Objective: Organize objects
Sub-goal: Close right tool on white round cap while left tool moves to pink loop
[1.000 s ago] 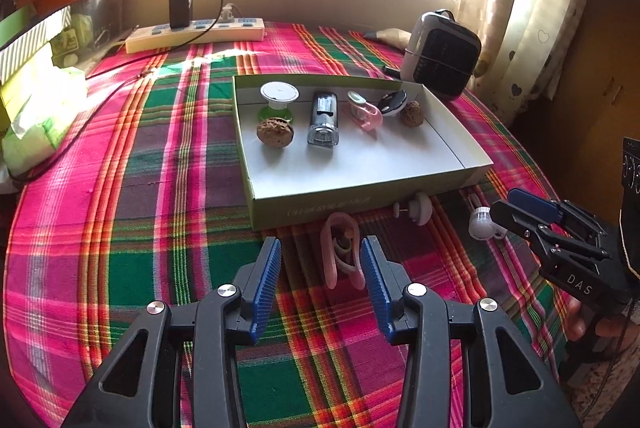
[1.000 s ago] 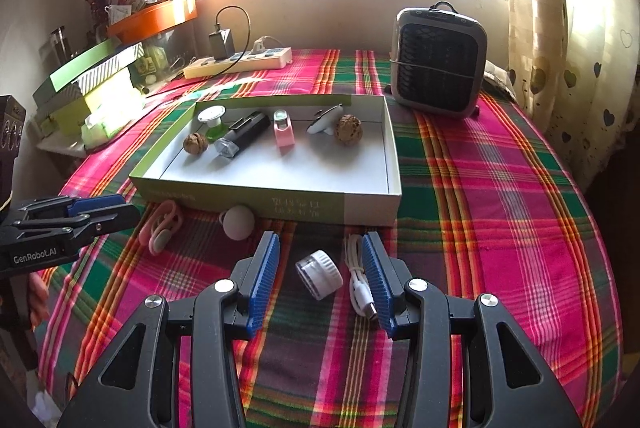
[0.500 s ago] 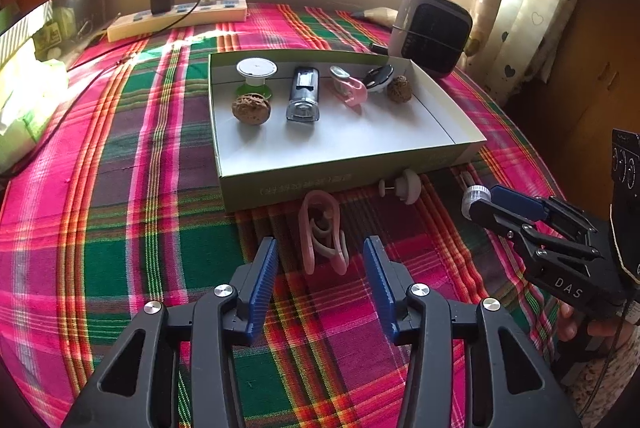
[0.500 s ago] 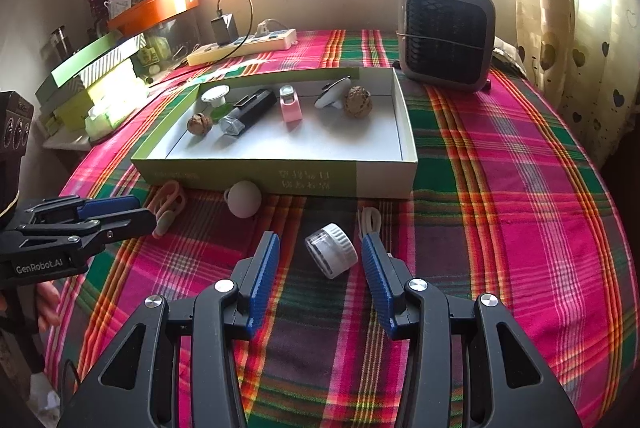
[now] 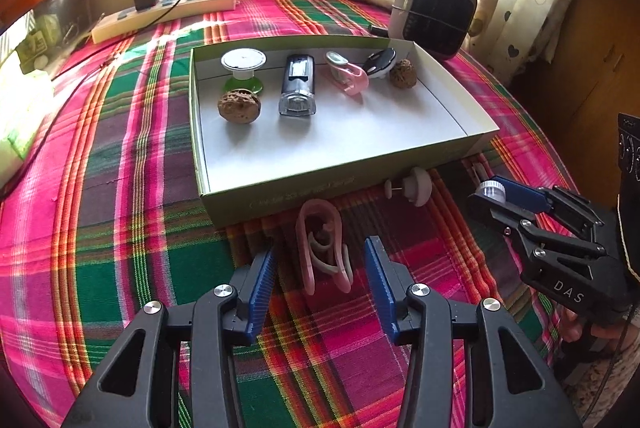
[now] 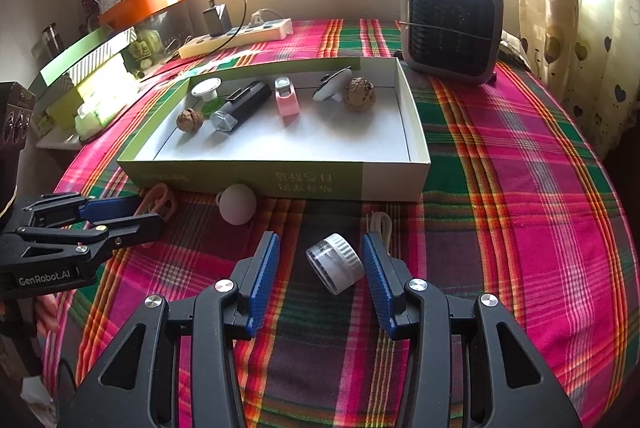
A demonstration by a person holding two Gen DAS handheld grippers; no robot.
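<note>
We see our left gripper with its blue pads spread apart over the pink bendy plastic clip, which lies on the red and green checked tablecloth just in front of the shallow green cardboard tray with a white inside; the jaws have just been opening wider, the clip sits between them, and neither pad touches it. Our right gripper stands loose around the small clear jar with a white ribbed lid, which lies on its side; the lid looks very near the right pad, but we cannot tell if they touch. A thin white cable is mostly hidden behind that pad. A round white knob rests against the tray's front wall. Inside the tray lie two brown walnuts, a dark flashlight and other small things too far off to make out. Bright window glare washes out the back of both views
</note>
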